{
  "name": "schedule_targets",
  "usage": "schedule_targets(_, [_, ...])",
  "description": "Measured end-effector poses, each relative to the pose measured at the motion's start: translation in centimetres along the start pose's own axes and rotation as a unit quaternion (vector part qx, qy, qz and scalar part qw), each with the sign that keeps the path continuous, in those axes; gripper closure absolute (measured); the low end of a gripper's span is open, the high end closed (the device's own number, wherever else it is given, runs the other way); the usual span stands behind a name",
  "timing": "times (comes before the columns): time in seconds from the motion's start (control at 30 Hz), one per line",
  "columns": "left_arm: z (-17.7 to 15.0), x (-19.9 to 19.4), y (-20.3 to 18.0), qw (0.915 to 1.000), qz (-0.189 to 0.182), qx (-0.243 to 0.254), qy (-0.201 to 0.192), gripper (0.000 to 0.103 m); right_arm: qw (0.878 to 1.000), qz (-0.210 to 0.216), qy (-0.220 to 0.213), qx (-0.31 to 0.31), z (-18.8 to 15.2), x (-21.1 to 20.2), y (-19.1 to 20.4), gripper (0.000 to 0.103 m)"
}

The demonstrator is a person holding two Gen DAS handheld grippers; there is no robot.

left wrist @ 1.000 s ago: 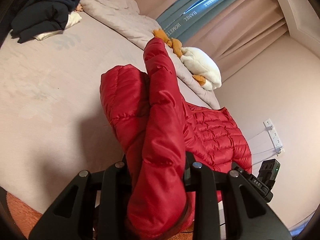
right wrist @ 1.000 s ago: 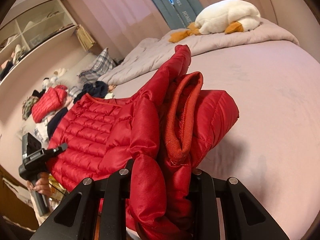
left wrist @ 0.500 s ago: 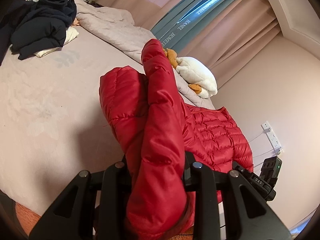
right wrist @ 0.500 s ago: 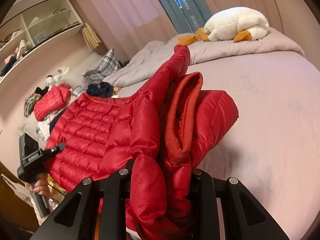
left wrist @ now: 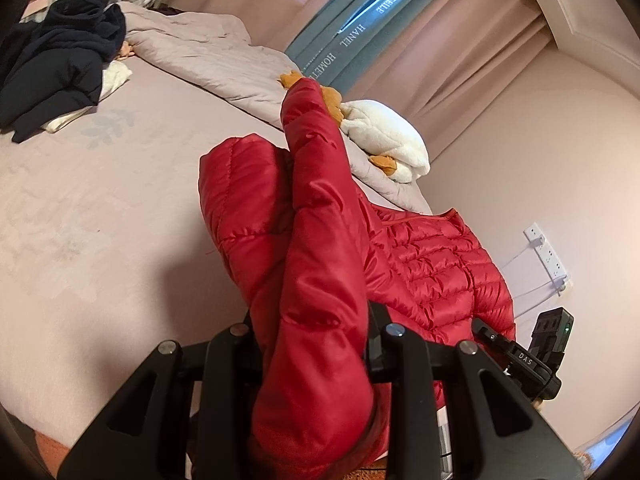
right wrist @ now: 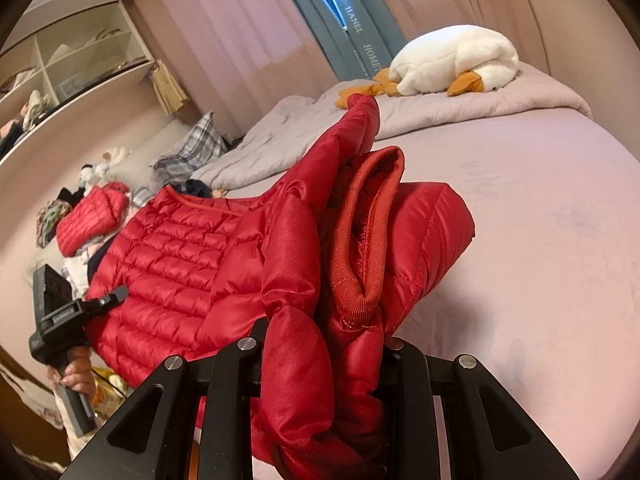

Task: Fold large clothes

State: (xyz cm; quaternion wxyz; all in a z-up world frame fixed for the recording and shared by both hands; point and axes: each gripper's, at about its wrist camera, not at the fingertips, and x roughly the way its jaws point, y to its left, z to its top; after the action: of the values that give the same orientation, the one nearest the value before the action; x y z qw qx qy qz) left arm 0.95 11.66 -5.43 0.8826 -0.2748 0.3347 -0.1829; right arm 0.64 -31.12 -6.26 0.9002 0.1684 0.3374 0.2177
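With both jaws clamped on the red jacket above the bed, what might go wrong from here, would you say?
1. The jacket is slick and puffy; the bunched folds in the left gripper and right gripper may slip out.
2. A sleeve tip sticks up loose, so the fold may land uneven.
3. Carried too far, it may knock the plush goose lying on the duvet.

The left gripper (left wrist: pixel 316 344) squeezes a fold of the puffy red jacket (left wrist: pixel 328 264) above the bed (left wrist: pixel 100 208), with a white toy duck (left wrist: pixel 384 136) behind it.
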Motion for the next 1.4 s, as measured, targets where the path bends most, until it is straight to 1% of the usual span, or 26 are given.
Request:
schedule_targets(0.27, [1.1,3.5,-1.0,0.9993,0.006,0.03,0.019,0.074,0.999,-0.028,-0.007,0.015,0.1,-0.4,-0.4,0.075])
schedule_targets(0.33, [1.4,4.8,-1.1,0.999,0.012,0.035,0.024,0.074,0.999,-0.038,-0.01,0.015,0.3,-0.4,-0.5,0.075])
schedule_targets(0.57, [2.5,8.2,-1.8,0.9975,0.028,0.056,0.034,0.074,0.997,-0.071,-0.01,0.016,1.4,0.8,-1.0,0.074])
schedule_targets(0.7, [3.0,10.0,-1.9,0.9963,0.042,0.069,0.03,0.073,0.997,-0.081,-0.015,0.015,2.1,1.6,-1.5,0.075])
schedule_targets(0.83, [2.8,12.3,-1.2,0.9945,0.063,0.073,0.042,0.073,0.996,-0.09,-0.012,0.019,2.5,3.3,-2.5,0.074])
schedule_targets(0.9, [2.6,13.6,-0.5,0.9926,0.082,0.073,0.052,0.073,0.995,-0.1,-0.012,0.003,2.3,4.3,-2.8,0.075])
schedule_targets(0.93, [2.3,14.3,-0.2,0.9906,0.096,0.078,0.057,0.073,0.994,-0.106,-0.01,-0.003,2.1,5.1,-3.0,0.075])
schedule_targets(1.07, [1.4,16.2,1.3,0.9866,0.124,0.074,0.075,0.073,0.993,-0.119,0.009,-0.001,1.2,7.1,-4.0,0.074])
schedule_targets(1.1, [1.0,16.7,1.9,0.9842,0.14,0.071,0.083,0.073,0.992,-0.128,0.017,0.004,0.9,7.7,-4.4,0.075])
schedule_targets(1.13, [0.7,17.2,2.4,0.9827,0.147,0.067,0.09,0.073,0.99,-0.138,0.024,0.01,0.7,8.0,-4.8,0.075])
schedule_targets(1.17, [0.6,17.6,3.1,0.9816,0.153,0.062,0.097,0.072,0.989,-0.144,0.031,0.019,0.5,8.2,-5.2,0.074])
schedule_targets(1.27, [-0.2,18.3,4.1,0.9796,0.161,0.051,0.109,0.069,0.987,-0.144,0.048,0.047,-0.1,8.6,-6.4,0.073])
schedule_targets(1.4, [-0.7,18.7,3.8,0.9767,0.174,0.056,0.112,0.067,0.985,-0.153,0.065,0.055,-0.9,9.2,-6.8,0.071])
